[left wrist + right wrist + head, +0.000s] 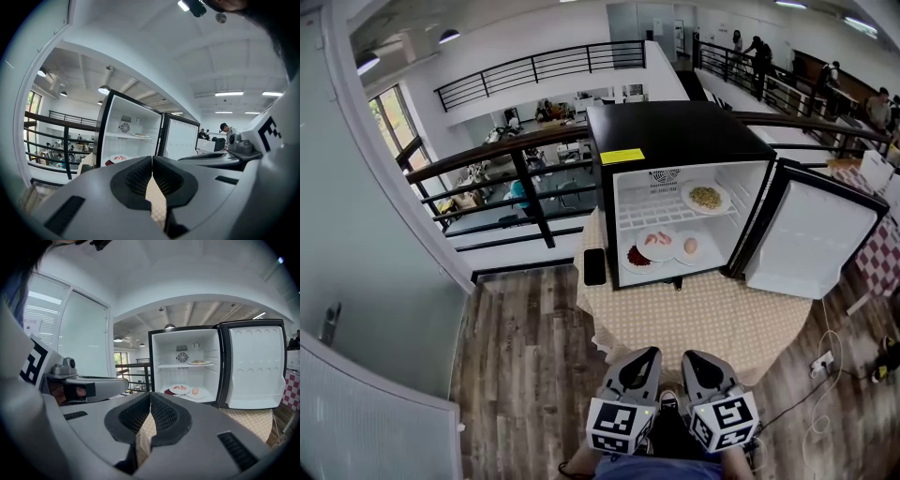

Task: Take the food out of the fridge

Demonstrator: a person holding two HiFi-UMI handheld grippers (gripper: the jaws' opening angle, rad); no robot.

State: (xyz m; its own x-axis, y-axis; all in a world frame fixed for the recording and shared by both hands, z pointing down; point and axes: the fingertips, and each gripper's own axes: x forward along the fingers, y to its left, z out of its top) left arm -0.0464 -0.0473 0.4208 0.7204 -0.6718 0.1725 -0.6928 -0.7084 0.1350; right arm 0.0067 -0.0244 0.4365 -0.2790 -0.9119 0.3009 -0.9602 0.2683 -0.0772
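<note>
Both grippers sit side by side over the near edge of the table (pixel 712 319). The left gripper (pixel 648 358) has its jaws together on nothing, and so does the right gripper (pixel 693 360).

The fridge (pixel 675 141) stands at the far side, with its door (pixel 811 239) swung open to the right. The food lies straight ahead of both jaw pairs, well apart from them:

- The noodle plate (pixel 706 198) is on the upper shelf, far right.
- The shrimp plate (pixel 656 242) and egg plate (pixel 690 247) are on the fridge floor (edges just beside each other; contact cannot be told).

The plates are round, so no long axis governs the approach. The right gripper is judged nearer the noodle plate, and the left nearer the shrimp plate.
</note>
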